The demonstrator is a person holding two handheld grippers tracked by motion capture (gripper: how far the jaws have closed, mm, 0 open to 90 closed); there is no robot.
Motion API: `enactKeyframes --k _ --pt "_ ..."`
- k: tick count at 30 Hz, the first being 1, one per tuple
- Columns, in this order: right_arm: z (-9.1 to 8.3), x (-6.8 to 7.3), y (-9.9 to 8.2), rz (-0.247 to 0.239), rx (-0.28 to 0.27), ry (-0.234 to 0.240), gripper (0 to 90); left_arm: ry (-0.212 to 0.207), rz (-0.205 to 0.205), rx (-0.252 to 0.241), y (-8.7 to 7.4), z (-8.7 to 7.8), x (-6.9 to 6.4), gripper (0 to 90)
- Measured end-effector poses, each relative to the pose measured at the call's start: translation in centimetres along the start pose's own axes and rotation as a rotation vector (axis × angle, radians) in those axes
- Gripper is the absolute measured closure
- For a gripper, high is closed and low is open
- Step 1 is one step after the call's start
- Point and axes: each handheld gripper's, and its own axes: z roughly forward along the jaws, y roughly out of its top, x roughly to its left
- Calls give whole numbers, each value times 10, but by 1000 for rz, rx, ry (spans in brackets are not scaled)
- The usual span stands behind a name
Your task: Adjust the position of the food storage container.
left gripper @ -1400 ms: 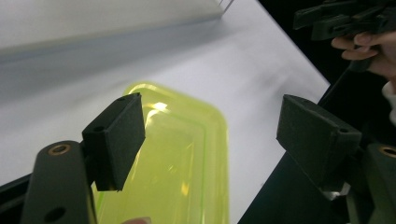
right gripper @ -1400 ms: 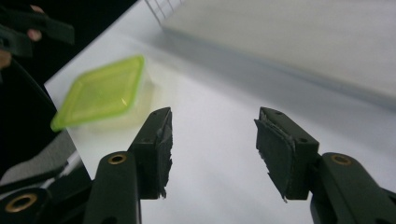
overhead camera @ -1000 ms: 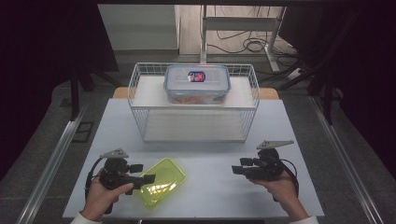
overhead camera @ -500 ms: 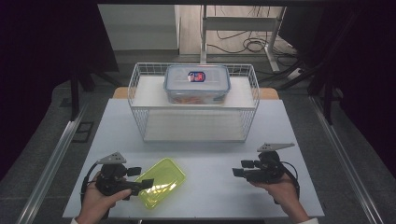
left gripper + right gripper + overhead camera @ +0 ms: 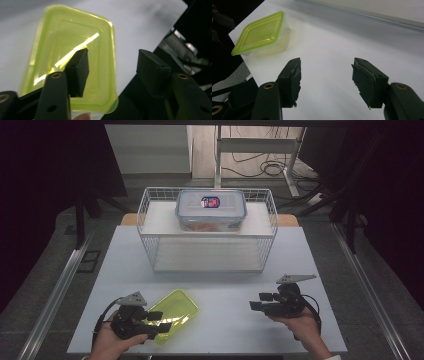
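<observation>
A small clear tub with a yellow-green lid (image 5: pixel 176 311) (image 5: pixel 75 37) (image 5: pixel 259 32) sits at the table's near left, close to the front edge. My left gripper (image 5: pixel 159 320) (image 5: pixel 113 57) is at the tub's near-left corner. Its jaws have just been closing. One jaw hangs over the lid and the other stands off the tub's side with a gap, so no pad presses on it. My right gripper (image 5: pixel 256 301) (image 5: pixel 327 65) is held open over bare table at the near right, pointing left toward the tub, with nothing between its jaws.
A white wire basket (image 5: pixel 150 251) stands at the back of the white table (image 5: pixel 225 285). On a shelf in it rests a clear lidded box (image 5: pixel 211 210) with a red and blue label. The table's front edge runs just beside the tub.
My left gripper has shifted a little toward the table's front edge, and its jaws have narrowed about the tub's corner. The tub and the right gripper have stayed put.
</observation>
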Motion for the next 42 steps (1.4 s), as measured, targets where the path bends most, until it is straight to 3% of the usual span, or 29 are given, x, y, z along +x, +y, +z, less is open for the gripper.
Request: enactKeyframes --k 8,12,19,25,35,42 --pt "0 0 0 2 -1 0 393 -17 74 102 -4 21 -18 792" --pt "1 -1 -1 9 5 0 392 4 101 156 -7 32 -25 882" --pt "2 -2 -1 11 5 0 389 63 122 228 -13 43 -27 897" --pt "0 -3 -1 12 2 -2 389 94 96 243 -15 41 -18 898" --pt "0 -4 -1 16 2 -3 387 151 46 224 -17 28 6 898" --pt "-1 -5 -1 20 -1 -6 387 153 25 214 -19 22 14 897"
